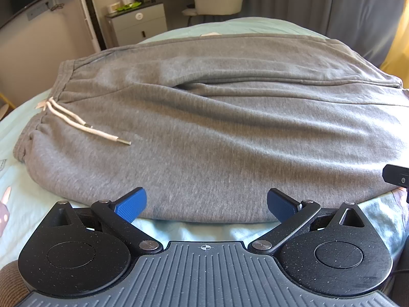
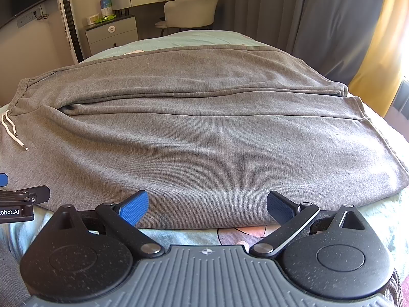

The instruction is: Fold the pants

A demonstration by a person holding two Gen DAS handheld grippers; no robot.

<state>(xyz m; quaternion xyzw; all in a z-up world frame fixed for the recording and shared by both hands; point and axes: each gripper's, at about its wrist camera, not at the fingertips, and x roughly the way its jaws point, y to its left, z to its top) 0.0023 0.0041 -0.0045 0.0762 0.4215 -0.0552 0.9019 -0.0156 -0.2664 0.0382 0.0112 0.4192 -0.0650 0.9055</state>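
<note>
Grey pants [image 1: 217,128] hide most of the bed [image 1: 15,133]; far leg's cuff unclear.

Matt grey knit cloth pants [image 1: 217,128], white woven drawstring [image 1: 76,122] with metal tips, smooth pale bedsheet [image 1: 194,230]

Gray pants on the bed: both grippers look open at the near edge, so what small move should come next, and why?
Probably ease both grippers forward and close on the near edge of the gray pants. The left gripper and right gripper are open, empty and level with that edge. The pants lie flat on the bed sheet, both legs side by side, unfolded.
</note>
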